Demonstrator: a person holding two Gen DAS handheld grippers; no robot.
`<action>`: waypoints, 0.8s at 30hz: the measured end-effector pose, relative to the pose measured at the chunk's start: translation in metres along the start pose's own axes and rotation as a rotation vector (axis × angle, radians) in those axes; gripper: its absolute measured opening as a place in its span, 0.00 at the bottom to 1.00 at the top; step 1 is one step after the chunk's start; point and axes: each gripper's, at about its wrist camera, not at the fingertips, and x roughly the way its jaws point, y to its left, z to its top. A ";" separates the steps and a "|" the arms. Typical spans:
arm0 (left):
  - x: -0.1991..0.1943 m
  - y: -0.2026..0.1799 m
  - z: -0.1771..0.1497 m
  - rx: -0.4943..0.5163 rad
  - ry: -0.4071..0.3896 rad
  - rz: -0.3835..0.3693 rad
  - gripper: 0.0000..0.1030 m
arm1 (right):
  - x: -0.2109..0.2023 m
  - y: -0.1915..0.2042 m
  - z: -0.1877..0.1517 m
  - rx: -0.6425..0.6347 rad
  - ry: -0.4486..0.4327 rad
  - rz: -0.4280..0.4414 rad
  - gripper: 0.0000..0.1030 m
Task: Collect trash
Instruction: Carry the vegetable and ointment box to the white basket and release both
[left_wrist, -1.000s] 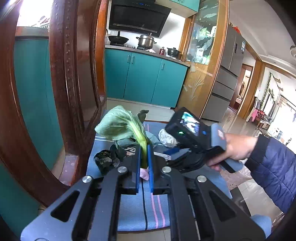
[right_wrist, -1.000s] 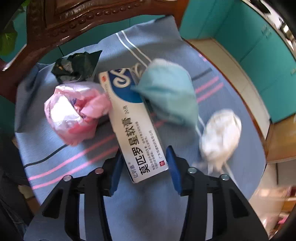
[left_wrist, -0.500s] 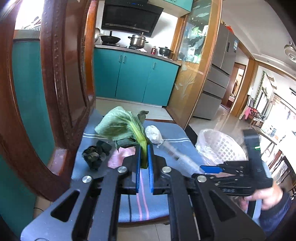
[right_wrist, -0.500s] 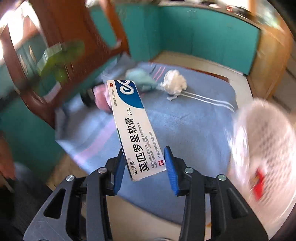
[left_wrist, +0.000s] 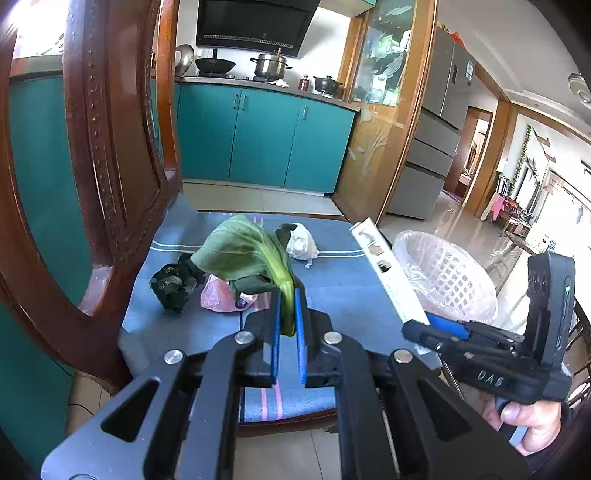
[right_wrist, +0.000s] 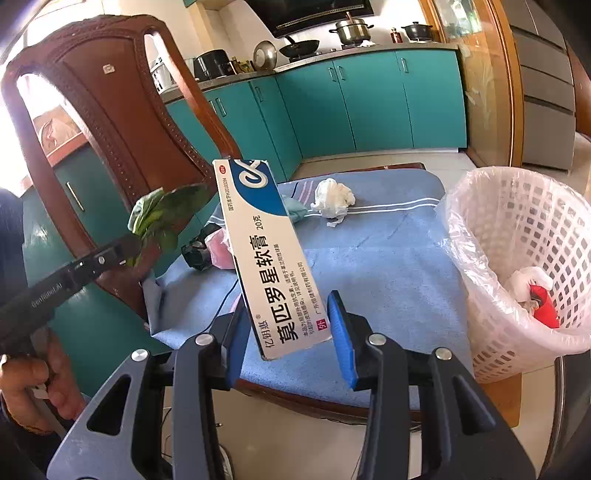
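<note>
Glossy cardboard ointment box (right_wrist: 271, 258) clamped in right claw (right_wrist: 291, 328), limp green leaf (left_wrist: 243, 254) pinched in left claw (left_wrist: 286, 317)

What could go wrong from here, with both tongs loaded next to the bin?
1. The right tongs pinch only the bottom end of the ointment box; the long free end could pivot or slip before reaching the basket.
2. The left tongs hold the vegetable leaf by its thin stem, and the floppy blade could tear or snag.
3. The basket stands beside the chair, so a short drop lands on the cushion.
</note>
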 end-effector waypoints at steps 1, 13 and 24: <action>0.000 0.001 -0.001 0.000 0.003 0.001 0.08 | -0.001 -0.001 0.000 0.004 -0.007 -0.005 0.40; -0.002 0.001 0.001 0.003 0.008 -0.004 0.08 | -0.020 -0.021 0.012 0.039 -0.126 -0.080 0.40; 0.000 -0.009 -0.001 0.029 0.006 -0.033 0.08 | -0.058 -0.138 0.022 0.355 -0.253 -0.471 0.65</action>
